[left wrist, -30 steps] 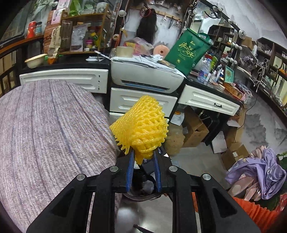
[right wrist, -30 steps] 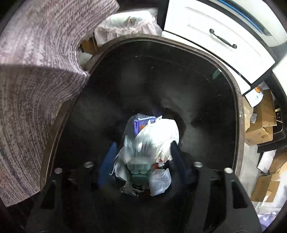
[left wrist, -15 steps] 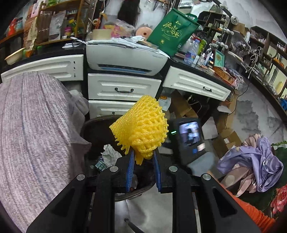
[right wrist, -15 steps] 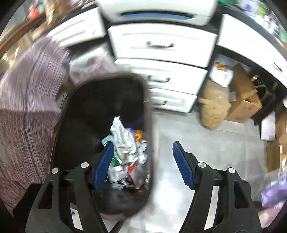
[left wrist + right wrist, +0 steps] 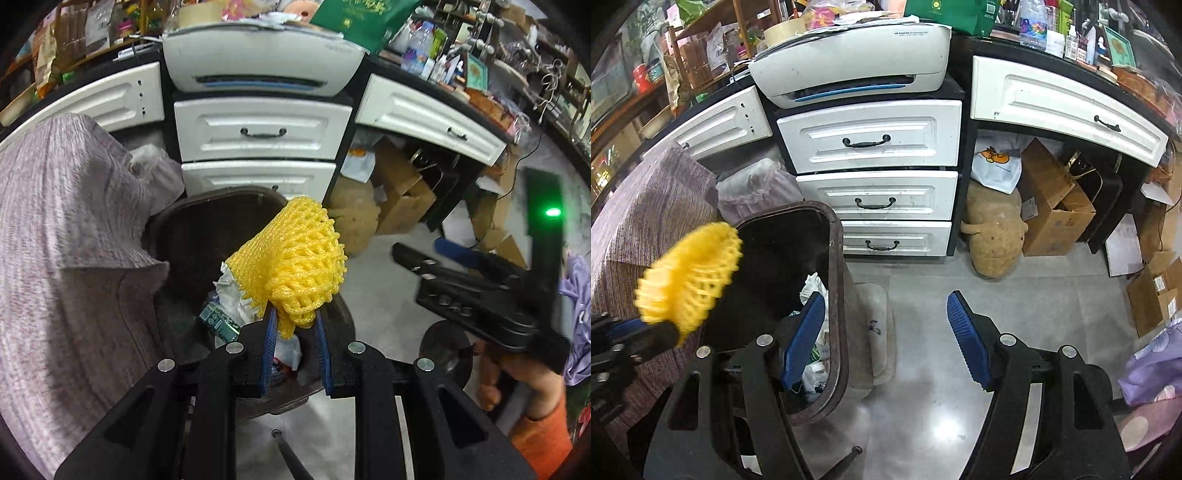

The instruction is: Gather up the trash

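Gripping yellow foam fruit net (image 5: 295, 266) in left gripper (image 5: 295, 328) jaws above trash bin (image 5: 207, 210); right gripper (image 5: 886, 343) gaping empty, its view alone revealing floor mat (image 5: 877, 325) at bin's three o'clock.

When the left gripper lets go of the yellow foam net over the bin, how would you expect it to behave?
The yellow foam net is open mesh, so it is probably very light and may drift rather than drop straight. It bunches where the left gripper pinches it, which suggests soft, springy foam that could cling to the ribbed pads. It hangs above the bin, so it should likely land inside.
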Tool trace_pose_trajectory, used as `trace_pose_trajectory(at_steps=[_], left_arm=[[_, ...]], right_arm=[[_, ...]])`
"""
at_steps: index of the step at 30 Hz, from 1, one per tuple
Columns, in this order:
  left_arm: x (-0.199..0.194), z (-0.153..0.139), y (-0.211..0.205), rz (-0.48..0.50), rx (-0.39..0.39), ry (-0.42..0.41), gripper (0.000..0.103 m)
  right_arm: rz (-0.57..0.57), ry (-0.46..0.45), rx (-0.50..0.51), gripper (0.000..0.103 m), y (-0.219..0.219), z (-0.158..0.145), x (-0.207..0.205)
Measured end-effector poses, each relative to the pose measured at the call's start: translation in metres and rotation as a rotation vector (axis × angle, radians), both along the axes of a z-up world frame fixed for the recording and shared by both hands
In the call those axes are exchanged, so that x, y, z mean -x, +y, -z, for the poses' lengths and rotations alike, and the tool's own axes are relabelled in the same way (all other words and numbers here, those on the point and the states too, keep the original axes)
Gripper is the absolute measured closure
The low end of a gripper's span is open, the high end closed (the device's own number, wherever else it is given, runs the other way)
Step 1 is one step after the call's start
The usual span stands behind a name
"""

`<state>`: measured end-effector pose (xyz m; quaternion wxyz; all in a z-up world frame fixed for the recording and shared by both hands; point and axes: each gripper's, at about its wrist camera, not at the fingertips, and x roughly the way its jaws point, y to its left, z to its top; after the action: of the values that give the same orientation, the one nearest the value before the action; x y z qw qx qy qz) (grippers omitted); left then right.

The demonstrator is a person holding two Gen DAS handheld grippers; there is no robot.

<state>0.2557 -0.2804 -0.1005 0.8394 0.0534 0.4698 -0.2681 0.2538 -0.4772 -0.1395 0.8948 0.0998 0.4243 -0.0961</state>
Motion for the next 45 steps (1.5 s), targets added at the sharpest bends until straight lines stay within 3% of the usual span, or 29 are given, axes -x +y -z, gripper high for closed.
trace_pose_trajectory(at_steps=[8,10,15,19,21,27,30,36,45], left_arm=[[-0.012,0.024,-0.005,-0.017,-0.061,0.022,0.080],[-0.013,0.028,-0.006,-0.026,-0.073,0.020,0.075],[-0.009,0.032,-0.007,-0.040,-0.090,-0.003,0.039],[-0.004,0.029,-0.003,-0.052,-0.063,-0.011,0.020],[0.001,0.026,-0.003,-0.047,-0.056,-0.019,0.018],[0.026,0.006,-0.004,0.008,-0.050,-0.092,0.011],[0.041,-0.011,0.002,0.027,-0.028,-0.137,0.010],[0.080,-0.048,0.029,0.051,0.017,-0.247,0.006],[0.118,-0.094,0.096,-0.054,0.074,-0.353,0.006]], right_arm=[[0.010,-0.003,-0.009,0.034,-0.005,-0.004,0.003],[0.008,-0.003,-0.007,0.034,-0.005,-0.005,0.004],[0.012,0.003,-0.010,0.034,-0.006,-0.005,0.006],[0.016,0.002,-0.005,0.034,-0.007,-0.007,0.008],[0.026,-0.008,-0.007,0.024,-0.009,-0.010,0.010],[0.064,-0.052,-0.004,0.019,-0.015,-0.024,0.016],[0.090,-0.095,-0.002,0.013,-0.016,-0.034,0.024],[0.115,-0.188,-0.003,0.011,-0.006,-0.061,0.038],[0.070,-0.361,0.000,0.011,0.054,-0.109,0.065]])
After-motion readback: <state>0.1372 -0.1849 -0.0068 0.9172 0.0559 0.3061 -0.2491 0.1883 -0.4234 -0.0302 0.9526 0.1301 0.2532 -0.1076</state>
